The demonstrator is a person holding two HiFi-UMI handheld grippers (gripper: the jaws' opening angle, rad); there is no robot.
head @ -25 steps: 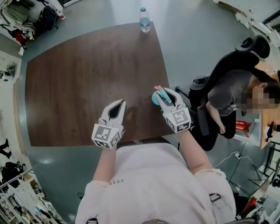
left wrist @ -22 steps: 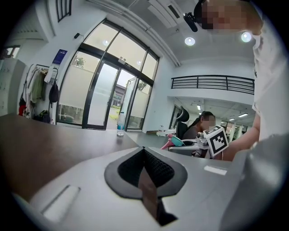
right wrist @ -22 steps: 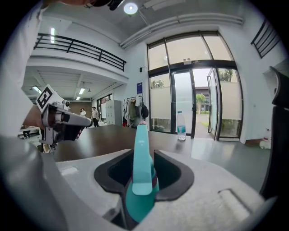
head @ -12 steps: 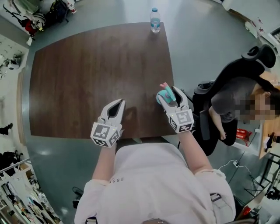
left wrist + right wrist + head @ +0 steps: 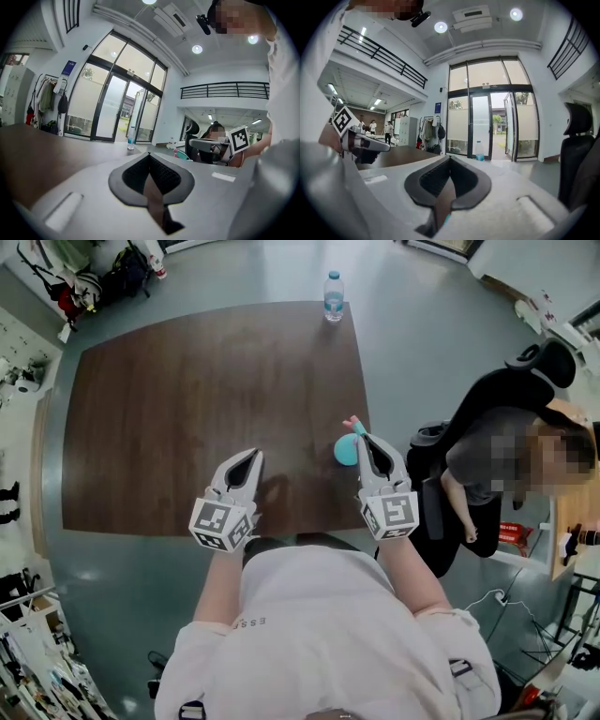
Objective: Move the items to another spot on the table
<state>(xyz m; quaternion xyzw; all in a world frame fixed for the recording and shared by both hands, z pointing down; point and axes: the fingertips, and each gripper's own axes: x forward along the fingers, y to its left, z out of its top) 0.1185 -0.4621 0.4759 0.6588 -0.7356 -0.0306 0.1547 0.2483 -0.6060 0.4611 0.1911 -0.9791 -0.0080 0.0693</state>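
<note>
We record: left gripper (image 5: 150, 155), jaws together; table (image 5: 42, 150) beneath; bottle (image 5: 131, 141) at its far edge; coat rack (image 5: 47, 98) far left; seated person (image 5: 216, 130) far right.

The bottle (image 5: 333, 296) stood at the far right corner of the bench (image 5: 169, 399). The item (image 5: 345, 450) lay on the bench by its right edge, toward the near side. The right gripper (image 5: 364, 440) was over that right edge, just right of the item. The left gripper (image 5: 251, 455) was over the bench's near edge, about midway along. An office chair (image 5: 525, 362) with a seated person (image 5: 487, 460) stood right of the bench.
</note>
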